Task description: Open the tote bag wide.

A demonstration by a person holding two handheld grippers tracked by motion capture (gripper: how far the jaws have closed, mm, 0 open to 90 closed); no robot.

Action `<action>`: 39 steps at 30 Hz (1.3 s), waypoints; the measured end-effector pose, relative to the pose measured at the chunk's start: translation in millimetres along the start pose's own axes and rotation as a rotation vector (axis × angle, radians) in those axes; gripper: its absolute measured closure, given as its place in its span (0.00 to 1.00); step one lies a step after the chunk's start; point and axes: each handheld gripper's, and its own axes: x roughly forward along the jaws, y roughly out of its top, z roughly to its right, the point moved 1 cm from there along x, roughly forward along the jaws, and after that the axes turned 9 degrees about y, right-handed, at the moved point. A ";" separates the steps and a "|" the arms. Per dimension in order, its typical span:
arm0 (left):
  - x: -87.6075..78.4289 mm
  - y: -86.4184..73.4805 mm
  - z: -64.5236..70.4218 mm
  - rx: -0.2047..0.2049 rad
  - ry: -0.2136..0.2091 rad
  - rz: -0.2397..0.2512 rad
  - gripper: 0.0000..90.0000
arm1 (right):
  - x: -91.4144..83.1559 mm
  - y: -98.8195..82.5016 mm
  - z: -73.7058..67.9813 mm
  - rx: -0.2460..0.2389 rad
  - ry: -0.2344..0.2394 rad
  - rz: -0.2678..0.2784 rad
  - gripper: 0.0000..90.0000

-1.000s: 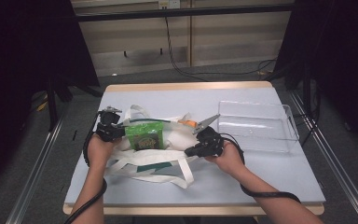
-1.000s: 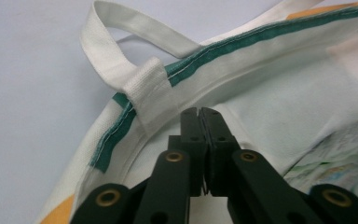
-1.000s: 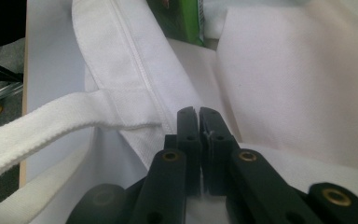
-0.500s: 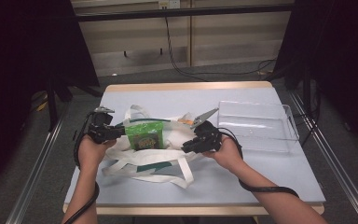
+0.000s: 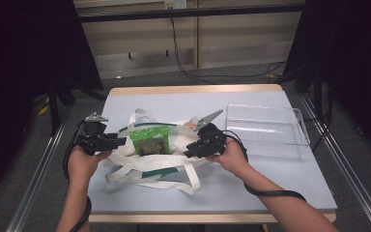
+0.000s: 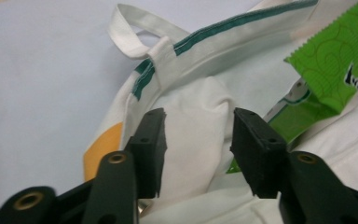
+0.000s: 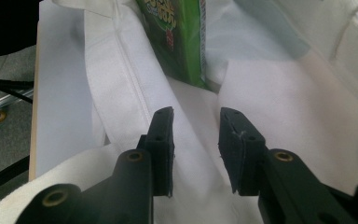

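White bag held the green packet already; both grippers, left and right, had just been opening, cloth between their jaws unpinched.

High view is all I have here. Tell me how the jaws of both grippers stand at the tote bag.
Observer: The left gripper has just been opening; white cloth of the tote bag bulges into the gap, but the pads are not pressing it.
Operator: Now the right one.
Observer: The right gripper has also just been opening; bag cloth lies behind the gap, not pinched.
Operator: Report what its camera sees ahead.
Observer: The green snack packet, standing in the bag just beyond the jaw tips.
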 end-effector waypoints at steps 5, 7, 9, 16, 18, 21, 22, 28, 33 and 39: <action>-5.8 -7.8 -3.0 -0.013 0.005 0.008 0.51 | 2.0 0.3 -1.6 -0.001 0.007 -0.004 0.71; -6.5 -11.2 -3.1 -0.014 0.008 0.001 0.47 | 2.3 0.5 -1.8 -0.006 0.007 -0.004 0.71; -6.8 -13.7 -3.0 -0.024 0.005 -0.004 0.43 | 2.0 0.4 -1.8 -0.006 0.003 -0.002 0.70; -7.9 -18.9 0.7 -0.009 -0.001 -0.015 0.34 | -0.8 -2.2 -2.4 0.006 -0.004 -0.005 0.68; -6.9 -21.2 1.4 -0.013 -0.005 -0.004 0.31 | -1.8 -2.3 -1.6 0.000 -0.006 -0.003 0.66; -6.0 -24.2 2.5 -0.018 -0.004 0.002 0.28 | -2.9 -1.4 -0.7 0.005 -0.008 -0.001 0.65; -6.5 -25.0 2.9 -0.016 -0.004 0.005 0.27 | -2.8 -1.1 -0.7 0.004 -0.005 0.001 0.64; -10.7 -27.3 4.1 -0.020 0.008 0.023 0.24 | -1.3 1.7 -1.0 -0.005 0.004 -0.011 0.58; -11.3 -25.9 7.6 0.010 0.033 0.019 0.20 | -0.8 5.3 -1.4 -0.013 -0.002 -0.013 0.53; -13.0 -21.9 14.7 0.007 0.022 0.033 0.16 | -1.4 7.0 -1.2 -0.007 0.001 -0.018 0.45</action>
